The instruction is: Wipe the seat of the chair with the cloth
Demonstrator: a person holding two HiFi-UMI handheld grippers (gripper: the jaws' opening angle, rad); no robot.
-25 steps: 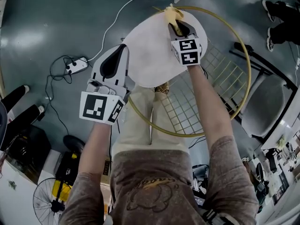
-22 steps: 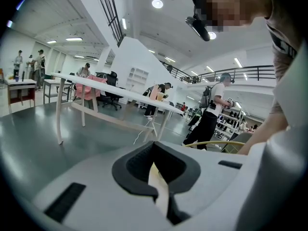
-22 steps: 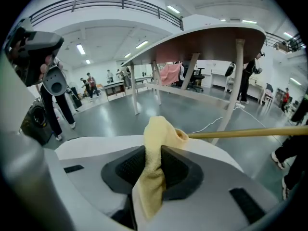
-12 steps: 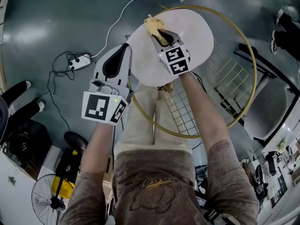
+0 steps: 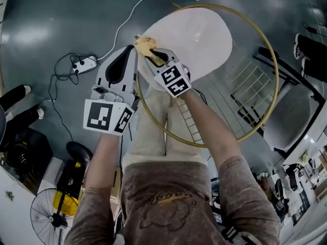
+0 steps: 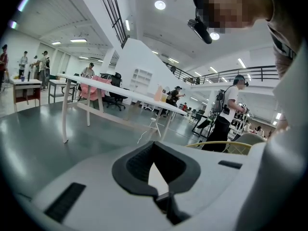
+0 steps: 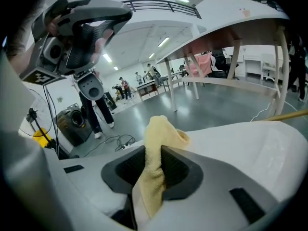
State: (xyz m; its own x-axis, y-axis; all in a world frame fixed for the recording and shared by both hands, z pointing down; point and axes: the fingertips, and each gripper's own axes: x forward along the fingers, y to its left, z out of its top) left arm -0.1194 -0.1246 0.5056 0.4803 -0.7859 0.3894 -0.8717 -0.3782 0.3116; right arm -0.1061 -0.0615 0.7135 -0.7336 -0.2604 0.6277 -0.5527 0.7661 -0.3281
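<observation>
The yellow cloth [image 5: 145,45] is pinched between the right gripper's [image 5: 153,55] clenched jaws, its bunched end sticking out past the tips and resting on the left edge of the chair's white seat [image 5: 199,34]. Just left of it, the left gripper [image 5: 131,53] hangs beside the seat's rim, jaws closed on nothing. A gold hoop frame [image 5: 265,50] rings the seat. A power strip [image 5: 82,64] lies on the floor further left.
</observation>
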